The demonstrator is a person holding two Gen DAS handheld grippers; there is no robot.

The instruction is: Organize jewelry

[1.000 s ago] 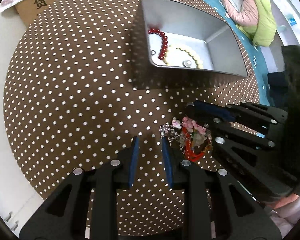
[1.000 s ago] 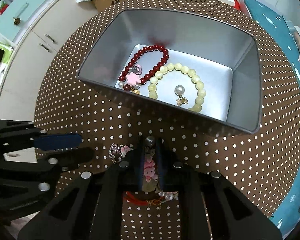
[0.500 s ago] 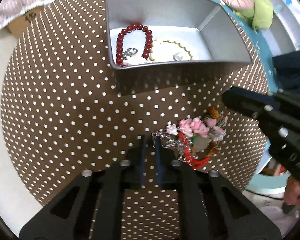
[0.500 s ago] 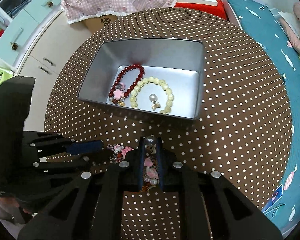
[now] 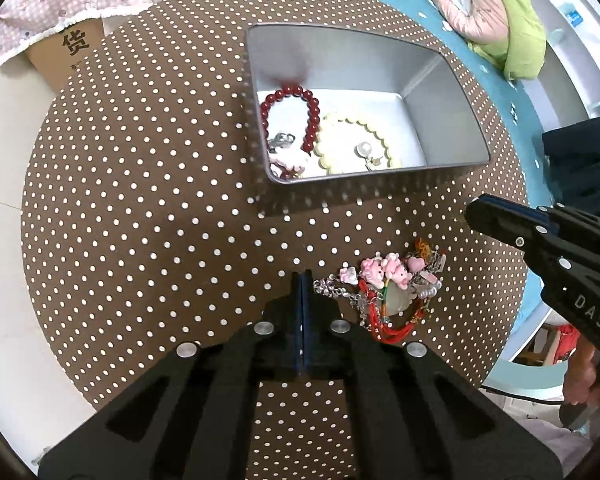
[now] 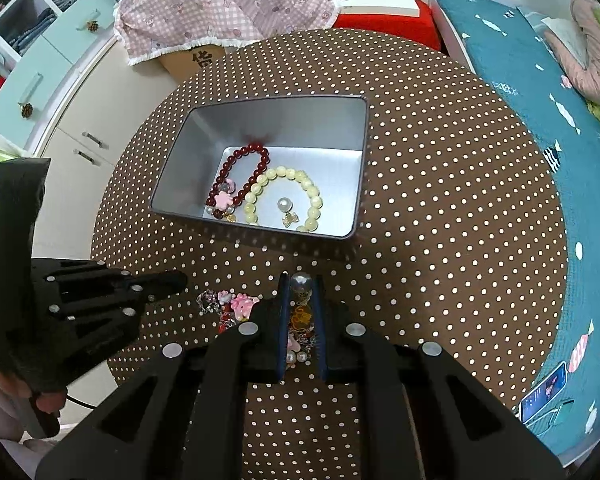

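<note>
While the right tongs (image 6: 300,300) hover low over the tangle of jewelry (image 5: 388,296) on the spotted tabletop (image 5: 160,220), their fingers stand slightly apart with a silver bead and an orange charm (image 6: 301,294) showing in the gap. Whether that charm is truly pinched, I cannot tell. The left tongs (image 5: 302,292) are clenched tight on nothing, tips resting just left of the pile's silver chain.

Straight ahead of both tongs sits the metal tin (image 6: 356,152), already holding a dark red bracelet (image 6: 240,176) and a pale yellow bracelet (image 6: 284,196).

Here's the danger: those pieces look knotted together, red cord through chain through pink charms. Lift one and the whole clump may come along, then shed a piece short of the tin. A loose grip on a round bead could let it squirt out sideways. And the clenched left tongs sit so close that a snagged chain might drag against them.
</note>
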